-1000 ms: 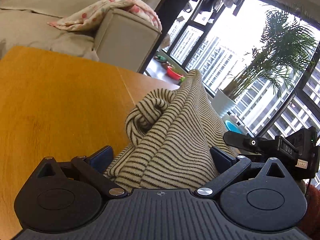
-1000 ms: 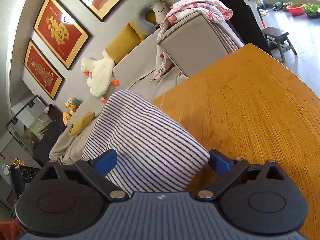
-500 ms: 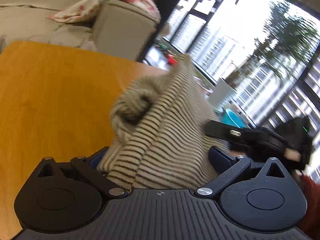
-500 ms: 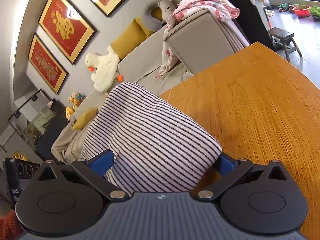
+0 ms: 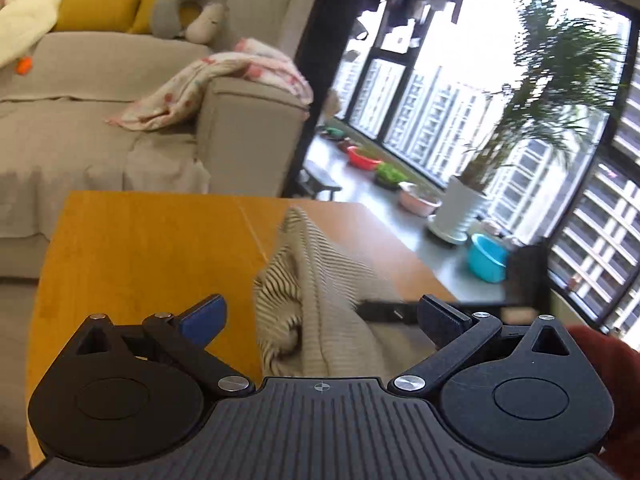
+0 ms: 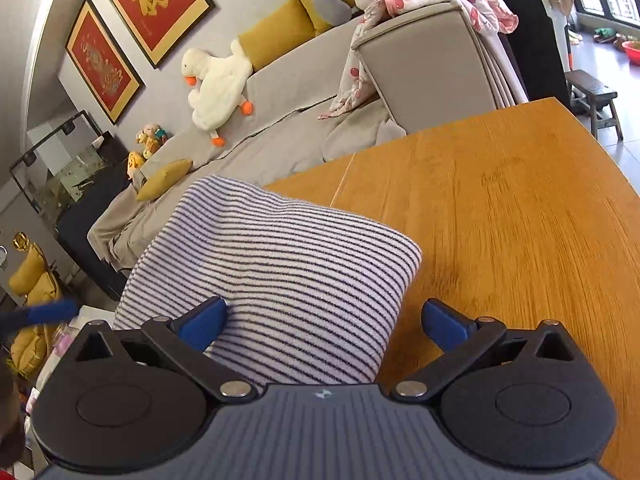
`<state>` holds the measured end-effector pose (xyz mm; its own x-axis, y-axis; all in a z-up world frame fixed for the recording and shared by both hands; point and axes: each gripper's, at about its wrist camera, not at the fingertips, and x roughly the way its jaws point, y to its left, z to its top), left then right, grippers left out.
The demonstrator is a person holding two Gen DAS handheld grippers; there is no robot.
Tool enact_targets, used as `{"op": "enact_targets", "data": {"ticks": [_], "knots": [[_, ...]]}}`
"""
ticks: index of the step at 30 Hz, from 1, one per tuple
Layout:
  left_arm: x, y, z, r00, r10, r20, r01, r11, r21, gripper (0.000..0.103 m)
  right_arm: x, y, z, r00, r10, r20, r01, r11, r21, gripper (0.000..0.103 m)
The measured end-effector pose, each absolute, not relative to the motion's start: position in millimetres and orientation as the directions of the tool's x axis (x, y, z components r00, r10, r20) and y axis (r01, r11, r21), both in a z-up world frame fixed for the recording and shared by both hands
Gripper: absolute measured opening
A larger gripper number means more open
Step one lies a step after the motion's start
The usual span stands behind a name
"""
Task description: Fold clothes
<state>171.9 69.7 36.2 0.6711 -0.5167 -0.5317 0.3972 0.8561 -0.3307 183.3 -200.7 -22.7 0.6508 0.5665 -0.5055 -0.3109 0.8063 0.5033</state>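
My left gripper (image 5: 320, 320) has its jaws spread wide, and the striped cloth (image 5: 320, 300) runs up between them without either blue pad pressing it. In the left view the cloth sits in the lower centre of the frame, a cream knit with thin dark stripes, bunched into a ridge that rises to a point over the counter (image 5: 140, 248). One rolled fold curls at its left side, showing the stripes sharply; the right side is blurred and looks paler. A dark bar crosses behind it at lower right, too blurred to name.

My right gripper (image 6: 324, 320) is also spread. The cloth (image 6: 288, 264) fills the lower centre of the right view, a smooth folded slab with even dark stripes on white and a rounded corner at its right. The left pad touches the cloth; the right pad stands clear of it over bare wood. The cloth's right part rests on the counter (image 6: 500, 208), and its left part reaches past the counter's edge.

A grey sofa (image 6: 304, 80) fills the upper frame, with a white duck toy (image 6: 216, 80) on it.
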Motion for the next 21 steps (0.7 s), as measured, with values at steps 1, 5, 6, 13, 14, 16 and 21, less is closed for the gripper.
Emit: {"op": "enact_targets", "data": {"ticks": [1,5,6,13,14,16,21], "knots": [[184.6,63.8,27.5,0.650,-0.517,-0.558,0.385,0.856,-0.344,0.103,181.1,-199.6,-22.4,0.638,0.578,-0.509,-0.317,0.799,0.510,0.103],[214.6,51.7,-5.4,0.578,-0.516,-0.632,0.370,0.856,-0.361,0.091,163.8,-202.0,-26.8,0.574,0.676,-0.462,-0.345,0.711,0.612,0.103],[215.7,51.9,-8.7,0.570,-0.527,-0.630,0.374,0.850,-0.372,0.089,157.5,-203.4,-27.9,0.580,0.678,-0.452,-0.341,0.706,0.621,0.103],[206.3,56.7,-13.7,0.557,-0.571,-0.603,0.392,0.821,-0.416,0.073,160.9,-221.6,-30.6,0.645,0.628,-0.436,-0.239,0.707,0.666,0.078],[205.6,55.0,-14.4,0.558,-0.572,-0.602,0.386,0.820,-0.422,0.073,166.8,-220.4,-29.4,0.639,0.629,-0.443,-0.239,0.709,0.663,0.078],[204.5,49.8,-16.2,0.561,-0.569,-0.602,0.372,0.822,-0.431,0.073,176.9,-211.2,-23.7,0.639,0.613,-0.465,-0.260,0.741,0.619,0.078],[204.3,48.1,-20.4,0.575,-0.592,-0.565,0.348,0.801,-0.486,0.076,198.2,-197.9,-7.6,0.670,0.542,-0.508,-0.296,0.822,0.487,0.083]]}}
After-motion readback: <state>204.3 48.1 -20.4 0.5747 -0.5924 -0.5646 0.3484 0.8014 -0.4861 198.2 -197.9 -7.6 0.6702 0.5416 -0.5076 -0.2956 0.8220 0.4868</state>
